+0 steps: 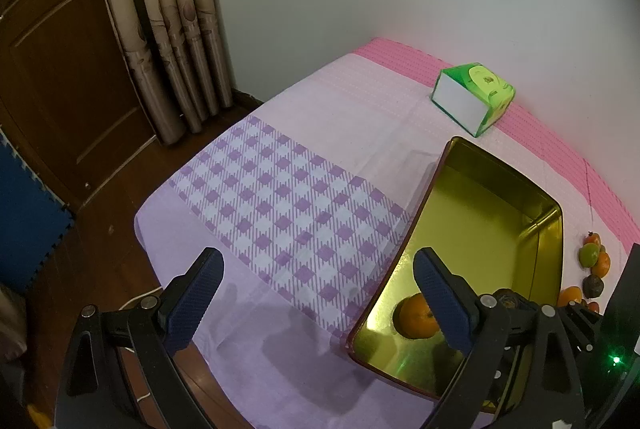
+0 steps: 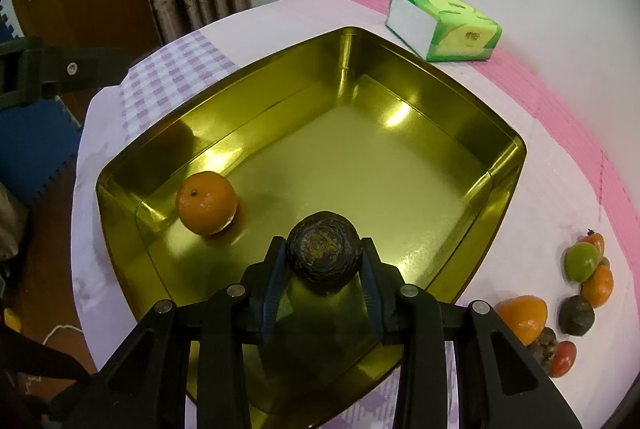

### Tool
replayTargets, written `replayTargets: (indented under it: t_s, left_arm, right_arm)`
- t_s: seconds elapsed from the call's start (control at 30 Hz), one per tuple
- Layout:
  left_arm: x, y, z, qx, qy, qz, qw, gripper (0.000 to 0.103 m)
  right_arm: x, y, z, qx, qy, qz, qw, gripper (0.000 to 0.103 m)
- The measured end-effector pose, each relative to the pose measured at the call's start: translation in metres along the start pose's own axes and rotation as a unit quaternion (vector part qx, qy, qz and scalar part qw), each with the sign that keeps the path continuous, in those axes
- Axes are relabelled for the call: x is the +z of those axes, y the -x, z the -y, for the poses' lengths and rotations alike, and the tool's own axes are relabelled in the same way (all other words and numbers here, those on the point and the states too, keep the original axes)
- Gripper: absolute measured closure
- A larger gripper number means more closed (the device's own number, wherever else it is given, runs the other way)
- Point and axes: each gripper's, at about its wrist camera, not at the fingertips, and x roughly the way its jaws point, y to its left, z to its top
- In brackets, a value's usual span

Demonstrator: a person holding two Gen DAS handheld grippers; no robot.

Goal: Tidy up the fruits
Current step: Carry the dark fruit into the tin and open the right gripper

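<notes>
A: Right gripper (image 2: 324, 261) is over the gold tin (image 2: 508, 165), jaws clamped on a dark wrinkled fruit (image 2: 324, 255), one pad on each side of it. The fruit sits low over the tin's near end, though I can't tell whether it touches the floor.

B: And the orange (image 2: 207, 203) is already inside, resting on the tin floor close to the left wall (stem dimple facing up). It lies clear of the held fruit, nothing between them.

A: Left gripper (image 1: 320, 293) is spread wide with nothing between its pads. One finger (image 1: 444, 303) hangs over the tin's near left corner, the other over the purple checked cloth (image 1: 288, 205).

B: From that side the finger partly covers the orange.

A: Over by the table's right edge, the fruit pile (image 2: 576, 289): a green one (image 2: 581, 261), oranges, another dark one, a small red one (image 2: 564, 357) nearest us. All of it lies outside the tin, just beyond its right wall.

B: Green tissue box (image 2: 444, 25) lies on its side near the table's far edge, beyond the tin's far corner and apart from it. It isn't between either gripper and the fruit.

A: Curtain (image 1: 168, 21) and a wooden door (image 1: 52, 69) stand beyond the table's left edge, well apart.
</notes>
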Motion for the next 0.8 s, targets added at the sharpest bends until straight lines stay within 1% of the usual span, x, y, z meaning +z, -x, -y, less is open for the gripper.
replayTargets:
  t_s: [0.33,0.57,0.63,0.73,0.8]
  left_arm:
    - [-0.0006,-0.0005,0.0006,-0.001,0.0,0.0,1.0,0.009]
    - [-0.0022,-0.0013,0.0019,-0.001,-0.002,-0.002,1.0,0.009]
    - [-0.0024,-0.0013,0.002,-0.001,-0.003,-0.002,1.0,0.009]
    - [-0.003,-0.001,0.0026,-0.001,-0.004,-0.002,1.0,0.009]
    - [-0.0031,-0.0017,0.0038,-0.002,-0.006,-0.003,1.0,0.009]
  right_arm:
    - [-0.001,-0.0024,0.0029,-0.019,0.005,-0.001,1.0,0.066]
    - [-0.0007,-0.002,0.0016,-0.016,-0.003,0.002,1.0,0.064]
    - [-0.0003,-0.0012,0.0017,-0.014,-0.007,0.004,1.0,0.062]
    - [0.0007,0.0012,0.0014,-0.009,-0.008,0.008,1.0,0.054]
    - [0.0009,0.0072,0.0012,-0.004,-0.014,0.019,1.0,0.051]
